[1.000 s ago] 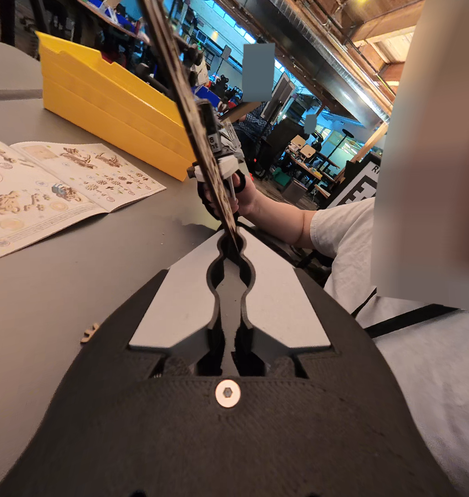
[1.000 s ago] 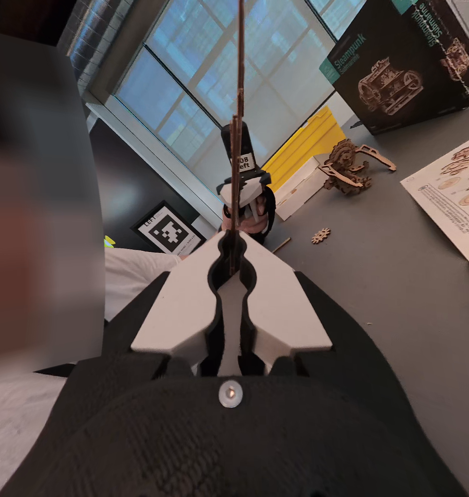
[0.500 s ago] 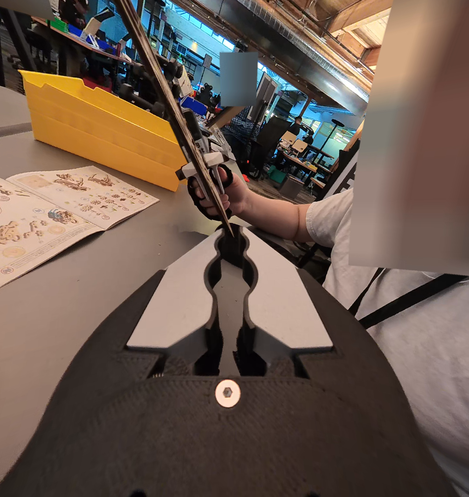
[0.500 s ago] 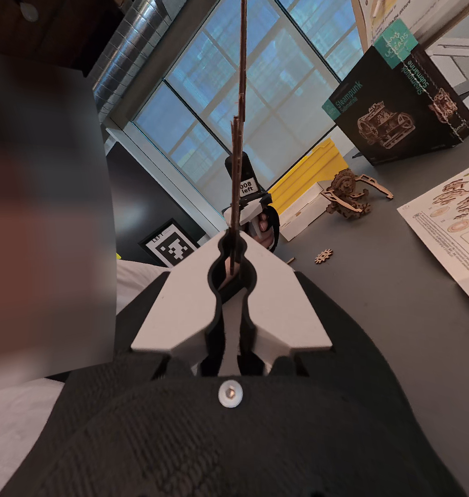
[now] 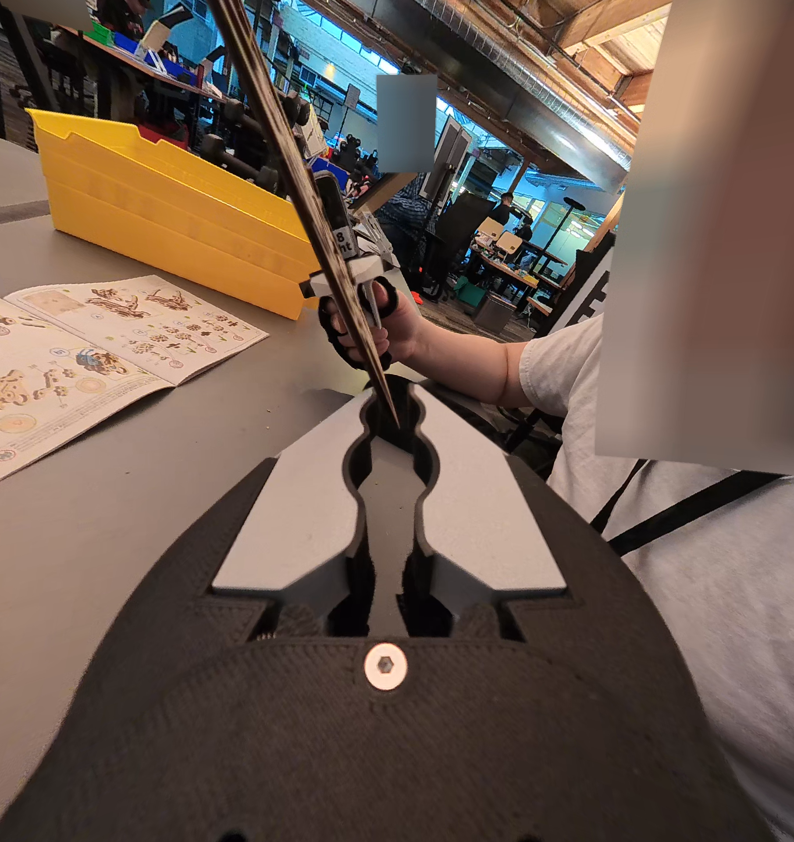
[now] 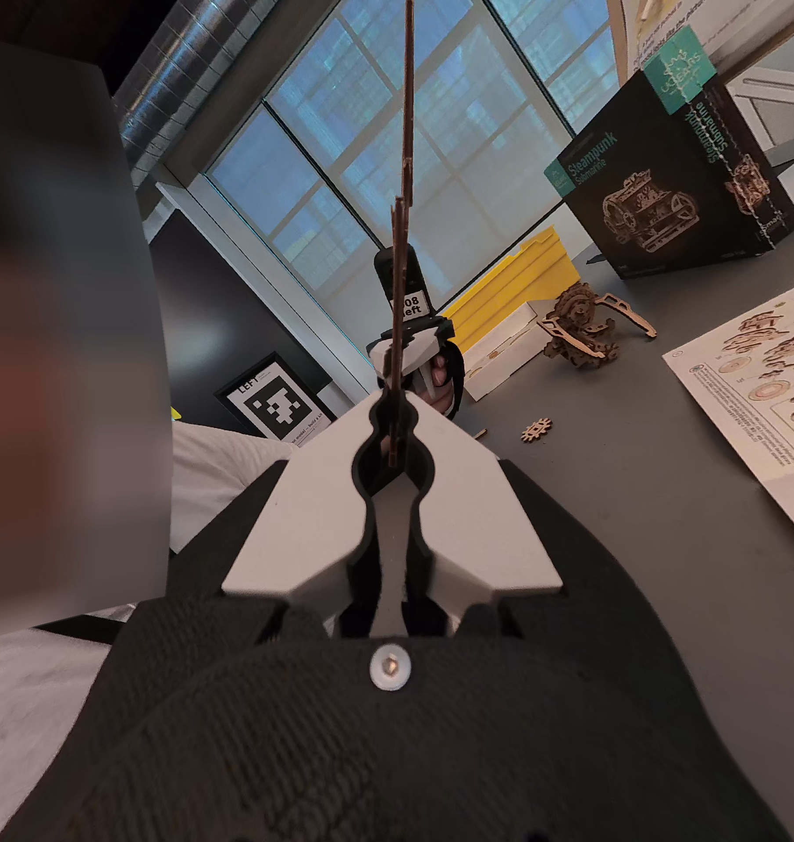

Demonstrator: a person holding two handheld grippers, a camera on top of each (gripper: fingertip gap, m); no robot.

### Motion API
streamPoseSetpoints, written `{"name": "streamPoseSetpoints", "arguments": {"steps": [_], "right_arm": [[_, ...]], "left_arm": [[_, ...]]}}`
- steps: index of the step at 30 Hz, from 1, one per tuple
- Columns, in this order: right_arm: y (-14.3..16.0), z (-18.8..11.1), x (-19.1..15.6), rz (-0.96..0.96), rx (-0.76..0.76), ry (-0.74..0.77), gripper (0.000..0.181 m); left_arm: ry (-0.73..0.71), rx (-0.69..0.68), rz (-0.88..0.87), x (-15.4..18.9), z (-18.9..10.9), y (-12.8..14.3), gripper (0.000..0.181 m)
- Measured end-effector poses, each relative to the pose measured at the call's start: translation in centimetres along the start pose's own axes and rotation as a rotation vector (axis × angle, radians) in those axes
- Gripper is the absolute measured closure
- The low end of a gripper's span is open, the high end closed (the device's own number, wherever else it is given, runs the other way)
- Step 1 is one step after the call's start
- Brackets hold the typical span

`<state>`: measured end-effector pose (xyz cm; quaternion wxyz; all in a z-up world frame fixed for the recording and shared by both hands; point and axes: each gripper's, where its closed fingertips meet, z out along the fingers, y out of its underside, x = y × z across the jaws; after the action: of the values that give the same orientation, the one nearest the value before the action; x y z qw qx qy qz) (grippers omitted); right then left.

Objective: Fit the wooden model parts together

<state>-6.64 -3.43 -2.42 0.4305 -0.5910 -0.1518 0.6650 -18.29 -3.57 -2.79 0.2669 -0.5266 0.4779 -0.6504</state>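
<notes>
A thin wooden parts sheet (image 5: 294, 182) shows edge-on, held up above the grey table (image 5: 112, 524). My left gripper (image 5: 392, 396) has its jaws slightly apart; the sheet's lower edge sits between them without being pinched. My right gripper (image 6: 392, 405) is shut on the sheet (image 6: 406, 136), with a shorter wooden layer (image 6: 394, 273) lying against it. The right gripper also shows in the left wrist view (image 5: 345, 278), astride the sheet farther along. The left gripper (image 6: 408, 351) shows behind the sheet in the right wrist view. A hand holds each gripper.
A yellow bin (image 5: 158, 205) and an open instruction booklet (image 5: 89, 346) lie on the table. The right wrist view shows a black kit box (image 6: 682, 182), a part-built wooden model (image 6: 577, 328), a loose wooden gear (image 6: 537, 429) and a white box (image 6: 499, 351). The person's white shirt (image 5: 704, 592) is close. The tips of one gripper are about 12 cm away from the tips of the other. From my left tips it is roughly 20 cm to the part-built wooden model (image 6: 577, 328); from my right, 30 cm.
My left jaws have widened a little, and the sheet's edge now reaches deeper between them. The right gripper has stayed shut on the sheet. The sheet leans more in the left wrist view.
</notes>
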Motion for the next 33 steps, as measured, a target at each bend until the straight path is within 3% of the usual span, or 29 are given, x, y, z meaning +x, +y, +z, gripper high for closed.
{"name": "streamPoseSetpoints", "arguments": {"steps": [5,12,18,20,22,26,29,33], "right_arm": [[0.5,0.3,0.2,0.010,-0.012,0.006,0.181],[-0.2,-0.3,0.8,0.014,0.011,0.041,0.181],[0.6,0.2,0.6,0.014,-0.018,0.034,0.181],[1.0,0.6,0.6,0.023,-0.023,0.034,0.181],[1.5,1.1,0.5,0.042,-0.023,0.025,0.181],[1.6,1.8,0.0,0.080,0.032,-0.009,0.180],[2.5,2.4,0.5,0.052,-0.014,0.034,0.157],[3.9,3.3,0.3,-0.025,-0.104,0.064,0.145]], "left_arm": [[-0.011,0.005,-0.040,-0.1,0.6,0.1,0.173],[-0.054,-0.001,-0.122,-1.0,1.3,0.5,0.156],[-0.039,0.006,-0.137,-0.7,1.7,0.4,0.153],[-0.037,-0.040,-0.140,-0.6,2.1,1.2,0.160],[-0.029,-0.091,-0.149,-0.3,2.6,2.1,0.178],[-0.065,-0.163,-0.135,-0.5,2.2,3.1,0.180],[-0.055,-0.147,-0.133,-0.4,2.0,2.6,0.181],[-0.084,-0.139,-0.112,-0.8,1.4,2.1,0.181]]}}
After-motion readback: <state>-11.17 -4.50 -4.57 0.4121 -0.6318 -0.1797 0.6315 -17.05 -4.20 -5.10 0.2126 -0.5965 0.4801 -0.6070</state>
